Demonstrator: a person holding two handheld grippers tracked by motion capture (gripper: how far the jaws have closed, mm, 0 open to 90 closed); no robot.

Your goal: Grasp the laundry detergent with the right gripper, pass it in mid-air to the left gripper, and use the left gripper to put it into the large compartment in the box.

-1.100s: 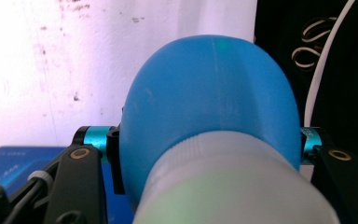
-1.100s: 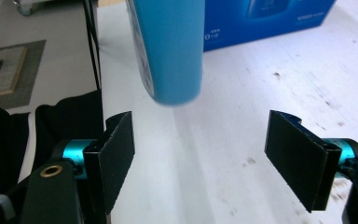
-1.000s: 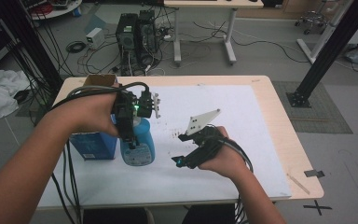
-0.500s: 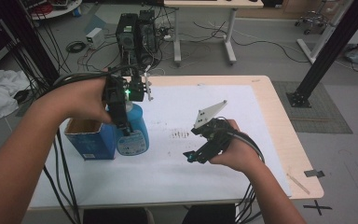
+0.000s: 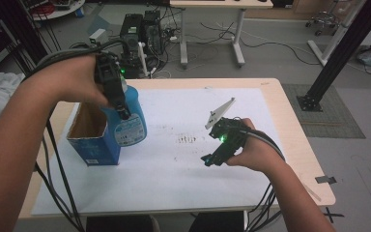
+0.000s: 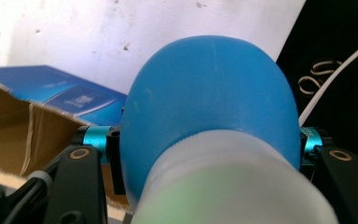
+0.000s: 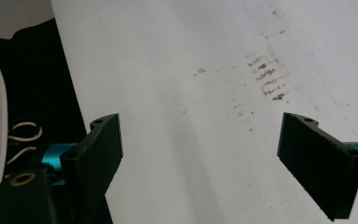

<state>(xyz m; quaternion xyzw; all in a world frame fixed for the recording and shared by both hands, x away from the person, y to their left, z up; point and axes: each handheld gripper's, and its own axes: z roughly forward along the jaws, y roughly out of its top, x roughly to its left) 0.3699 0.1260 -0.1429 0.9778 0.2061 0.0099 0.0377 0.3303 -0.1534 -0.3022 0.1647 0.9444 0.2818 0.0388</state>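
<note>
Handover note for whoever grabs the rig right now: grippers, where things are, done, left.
Left gripper: shut on the blue plastic bottle, gripping it near its pale neck, held up beside the open blue cardboard box.
Right gripper: open, nothing between the jaws, which have just been opening; it hovers over the white paper sheet, near the dark smudges.
Done: bottle is out of the box and in the left grip.
Left: probably setting the bottle down on the sheet, or passing it to the right gripper; I cannot tell which is meant. The box stands at the sheet's left edge.
</note>
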